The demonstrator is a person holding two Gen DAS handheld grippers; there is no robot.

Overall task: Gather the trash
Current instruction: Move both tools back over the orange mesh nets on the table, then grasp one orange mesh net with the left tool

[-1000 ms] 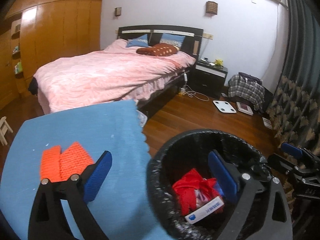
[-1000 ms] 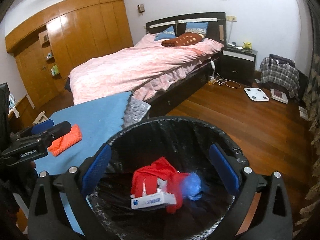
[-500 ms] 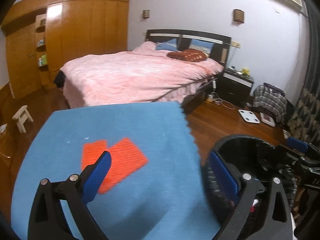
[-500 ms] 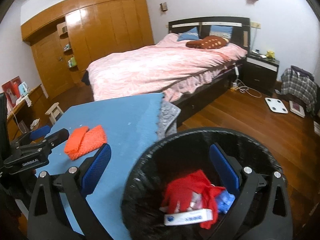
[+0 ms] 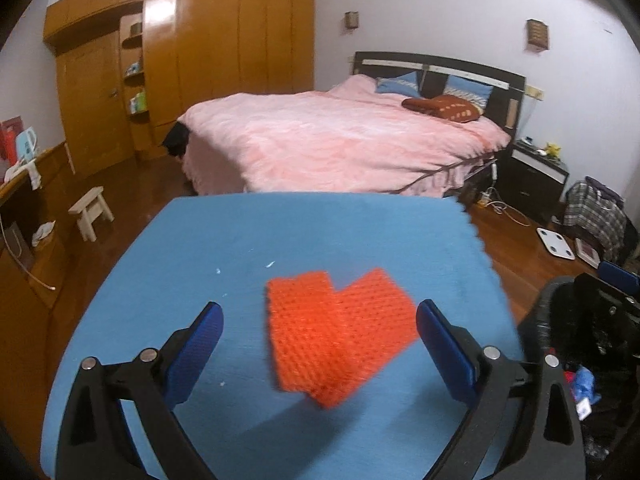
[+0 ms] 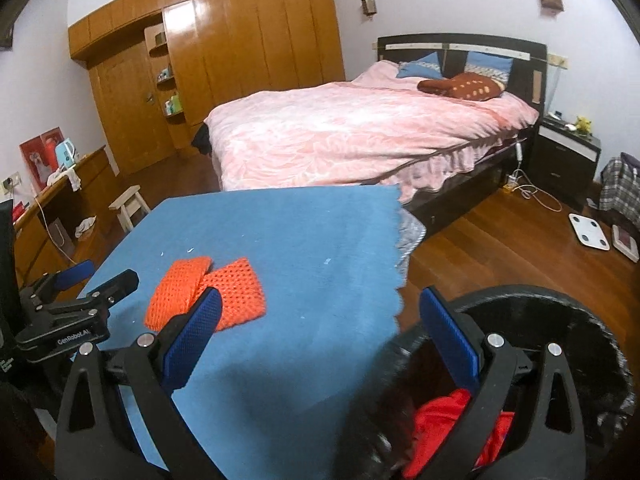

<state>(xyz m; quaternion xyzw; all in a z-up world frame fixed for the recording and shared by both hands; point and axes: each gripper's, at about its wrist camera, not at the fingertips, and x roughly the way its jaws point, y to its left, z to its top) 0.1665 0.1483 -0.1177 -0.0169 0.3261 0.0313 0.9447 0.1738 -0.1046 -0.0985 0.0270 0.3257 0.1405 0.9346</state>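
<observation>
the orange mesh piece (image 5: pixel 340 332) lies flat on the blue mat (image 5: pixel 240 240), straight ahead between the spread, empty fingers of the left gripper (image 5: pixel 318 330), nearer than the right gripper (image 6: pixel 320 326), also spread and empty, by the bin (image 6: pixel 560 304).

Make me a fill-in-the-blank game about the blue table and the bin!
1. The orange mesh piece lies on the ____ table cover.
2. The trash bin has a ____ liner.
3. The left hand-held gripper is ____, holding nothing.
4. Red trash sits inside the ____.

Missing words: blue; black; open; bin
</observation>
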